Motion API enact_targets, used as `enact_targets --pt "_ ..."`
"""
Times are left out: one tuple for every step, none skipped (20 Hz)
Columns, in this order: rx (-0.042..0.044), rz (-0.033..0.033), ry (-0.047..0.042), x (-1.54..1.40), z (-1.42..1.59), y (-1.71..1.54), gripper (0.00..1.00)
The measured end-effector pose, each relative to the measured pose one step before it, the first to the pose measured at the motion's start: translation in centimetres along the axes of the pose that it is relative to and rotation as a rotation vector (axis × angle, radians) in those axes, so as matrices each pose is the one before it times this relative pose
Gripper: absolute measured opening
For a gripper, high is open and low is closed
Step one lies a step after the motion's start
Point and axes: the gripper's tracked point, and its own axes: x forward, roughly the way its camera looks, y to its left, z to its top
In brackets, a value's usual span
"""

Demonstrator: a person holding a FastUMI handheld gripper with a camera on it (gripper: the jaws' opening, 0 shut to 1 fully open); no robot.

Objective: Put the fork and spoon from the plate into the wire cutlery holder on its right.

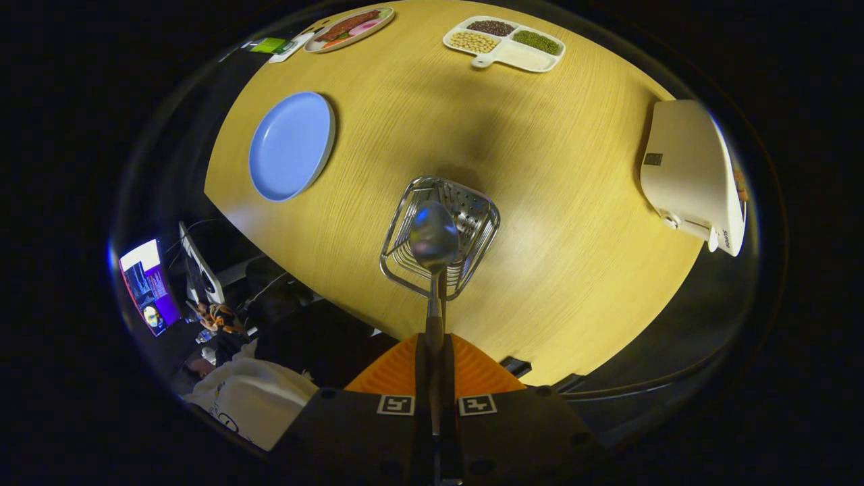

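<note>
The gripper (435, 337) pinches the handle of the shiny metal spoon (433, 236), bowl forward, directly above the square chrome wire cutlery holder (472, 223) on the wooden worktop (560, 202). Risk, as judged: an off-centre release could strike the rim and tip the light holder.

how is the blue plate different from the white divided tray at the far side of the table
The blue plate is round, a single flat well, and bare. The white divided tray is roughly rectangular with a small handle, split into compartments holding beans and grains of different colours. The plate lies nearer the wire cutlery holder, over which the tongs hold a spoon. Both rest flat on the wooden table.
</note>
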Motion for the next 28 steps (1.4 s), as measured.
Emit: enact_targets --pt "0.00566 0.00217 -0.00080 0.054 0.271 -0.091 0.11" --pt "0.00790 0.00697 -0.00203 0.062 0.346 0.024 0.11" --pt "0.00626 0.00220 -0.00416 0.056 0.287 -0.050 0.13" --pt "0.00328 0.00234 -0.00827 -0.160 0.210 -0.109 0.15" --pt "-0.00153 0.00093 -0.01686 -0.050 0.451 -0.043 0.27" --pt "0.00087 0.01033 -0.02249 -0.340 0.331 0.282 0.38" --pt "0.00476 0.01356 -0.02245 -0.445 0.282 0.374 0.53" --pt "0.00246 0.01300 -0.02994 -0.507 0.464 0.389 0.63" --pt "0.00334 0.02131 -0.03074 -0.528 0.199 0.517 0.81" --pt "0.00786 0.01662 -0.03157 -0.538 -0.186 0.542 0.91" --pt "0.00236 0.01006 -0.03333 -0.583 0.492 0.408 1.00" --pt "-0.00107 0.01051 -0.03852 -0.550 0.453 0.348 0.99" --pt "0.00112 0.00341 -0.04838 -0.815 0.380 0.309 1.00" --pt "0.00067 0.00476 -0.05191 -0.787 0.637 0.397 1.00" --pt "-0.00146 0.01873 -0.09377 -0.927 1.321 0.634 1.00" --pt "-0.00052 0.00728 -0.08336 -0.837 1.154 0.472 1.00" --pt "-0.00198 -0.00040 -0.07953 -0.916 1.107 0.323 0.99" --pt "0.00523 -0.00259 -0.08619 -0.940 1.364 0.436 0.99" --pt "0.00975 -0.00314 -0.07735 -0.875 1.245 0.366 1.00" --pt "0.01270 -0.00393 -0.06867 -1.031 0.970 0.446 0.99" --pt "0.00709 -0.00578 -0.06631 -0.984 0.898 0.370 0.99" --pt "-0.00073 -0.01203 -0.06076 -1.031 0.983 0.186 0.99" --pt "-0.01276 -0.01911 -0.05065 -1.024 0.595 -0.008 0.99" --pt "-0.01856 -0.02496 -0.04428 -0.941 0.542 -0.163 1.00" --pt "-0.01494 -0.02543 -0.04208 -0.882 0.376 -0.102 0.99" --pt "-0.01202 -0.01588 -0.03693 -0.847 0.470 0.200 0.99" --pt "-0.01335 -0.02315 -0.02915 -0.678 0.402 0.137 0.99" --pt "-0.01891 -0.02931 -0.02666 -0.712 0.257 -0.004 0.99"
